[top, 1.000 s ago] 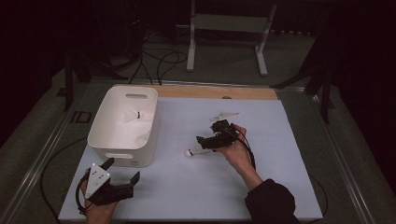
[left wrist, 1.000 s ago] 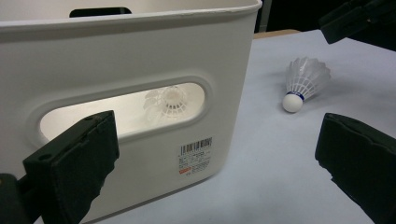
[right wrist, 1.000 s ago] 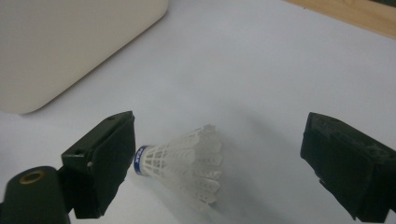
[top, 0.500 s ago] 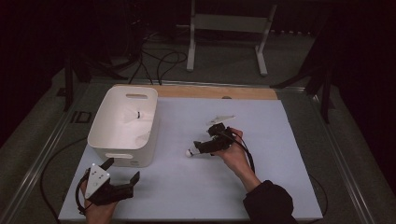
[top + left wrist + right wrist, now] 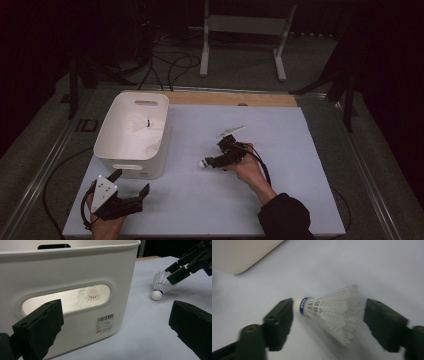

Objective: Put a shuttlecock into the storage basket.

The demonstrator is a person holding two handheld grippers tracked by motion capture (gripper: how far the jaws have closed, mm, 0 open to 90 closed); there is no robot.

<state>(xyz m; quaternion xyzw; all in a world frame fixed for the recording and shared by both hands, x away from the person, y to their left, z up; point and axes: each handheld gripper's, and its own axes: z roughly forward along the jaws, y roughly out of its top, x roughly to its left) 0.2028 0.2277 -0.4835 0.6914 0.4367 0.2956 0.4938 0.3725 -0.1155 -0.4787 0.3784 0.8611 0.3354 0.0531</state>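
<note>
Unreadable barcode label (image 5: 105, 323) on bin (image 5: 75, 270)

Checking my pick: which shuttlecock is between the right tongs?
The shuttlecock on the white mat, lying between the right tongs; the other shuttlecock sits inside the white bin.

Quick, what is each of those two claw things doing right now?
Left gripper: open, holding nothing.
Right gripper: jaws have just been closing around the shuttlecock; a gap remains on the feather side, so no grip yet.
</note>
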